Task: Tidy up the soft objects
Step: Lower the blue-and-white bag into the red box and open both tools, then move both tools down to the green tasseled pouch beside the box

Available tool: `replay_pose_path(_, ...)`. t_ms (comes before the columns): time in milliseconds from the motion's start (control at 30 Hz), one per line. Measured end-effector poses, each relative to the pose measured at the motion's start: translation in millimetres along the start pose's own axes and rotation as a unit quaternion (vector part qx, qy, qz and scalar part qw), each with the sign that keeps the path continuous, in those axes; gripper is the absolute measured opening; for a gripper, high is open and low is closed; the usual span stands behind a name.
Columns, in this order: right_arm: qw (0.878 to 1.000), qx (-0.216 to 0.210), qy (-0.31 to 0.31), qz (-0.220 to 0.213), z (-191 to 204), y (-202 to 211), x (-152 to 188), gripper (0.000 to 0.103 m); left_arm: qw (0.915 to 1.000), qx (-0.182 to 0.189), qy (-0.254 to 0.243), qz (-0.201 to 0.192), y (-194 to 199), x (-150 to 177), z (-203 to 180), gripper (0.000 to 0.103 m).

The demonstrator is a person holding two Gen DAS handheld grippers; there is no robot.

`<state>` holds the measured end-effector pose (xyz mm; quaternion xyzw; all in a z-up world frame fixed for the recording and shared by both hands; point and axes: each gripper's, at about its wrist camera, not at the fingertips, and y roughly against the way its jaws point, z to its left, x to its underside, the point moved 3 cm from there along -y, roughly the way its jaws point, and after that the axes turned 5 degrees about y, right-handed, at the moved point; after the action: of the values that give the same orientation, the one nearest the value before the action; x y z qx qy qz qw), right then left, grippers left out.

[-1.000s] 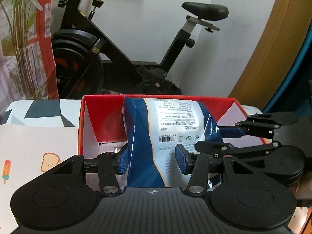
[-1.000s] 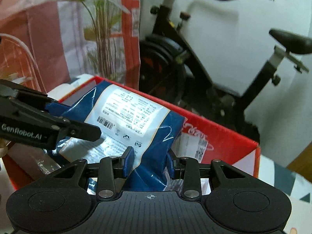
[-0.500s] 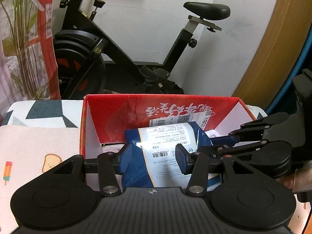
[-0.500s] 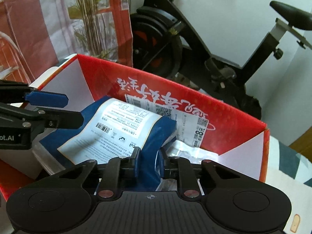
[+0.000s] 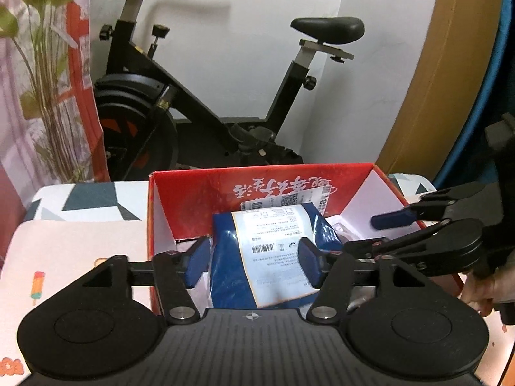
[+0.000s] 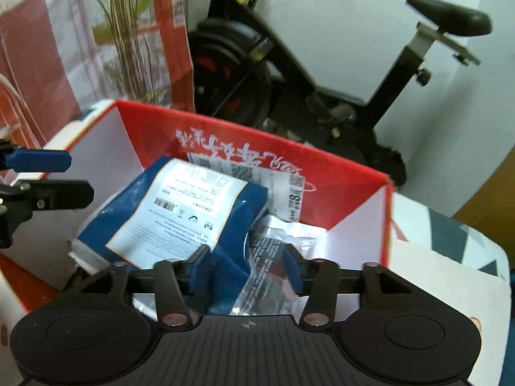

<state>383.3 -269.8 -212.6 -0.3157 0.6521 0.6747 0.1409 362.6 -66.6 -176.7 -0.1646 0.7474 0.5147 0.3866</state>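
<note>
A soft blue package [image 5: 225,257] with a white printed label lies tilted inside the red cardboard box [image 5: 257,175], over other packets. My left gripper [image 5: 253,262] straddles its near end with jaws opening; the pads stand beside the package without squeezing it. In the right wrist view the same blue package [image 6: 180,212] rests in the red box [image 6: 322,157]. My right gripper [image 6: 246,268] is opening, with only the package's corner and a clear plastic packet [image 6: 276,247] between its pads. Each gripper shows at the edge of the other's view.
A black exercise bike [image 5: 199,96] stands behind the box by the white wall. A plant [image 6: 128,48] and a red-and-white hanging are at the left. The box sits on a patterned tablecloth [image 5: 70,244]. A person's hand [image 5: 482,292] is at the right.
The blue package, held up over the box by both grippers, came down into it. Both pairs of jaws have widened and let go of it.
</note>
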Motion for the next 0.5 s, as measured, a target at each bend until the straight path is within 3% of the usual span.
replay_pose_path(133,0.999,0.000,-0.004,-0.032,5,31,13,0.073,0.9999,0.005,-0.001,-0.010,25,11,-5,0.078)
replay_pose_path(200,0.998,-0.019,-0.013,-0.058,8,47,20,0.096,0.9999,0.007,-0.002,-0.015,38,18,-6,0.089)
replay_pose_path(300,0.995,-0.027,-0.029,-0.089,10,68,29,0.100,0.9996,0.015,0.009,-0.021,54,28,-7,0.102)
replay_pose_path(500,0.986,-0.040,-0.052,-0.152,20,107,50,0.103,0.9997,0.005,0.015,-0.017,75,55,-4,0.103)
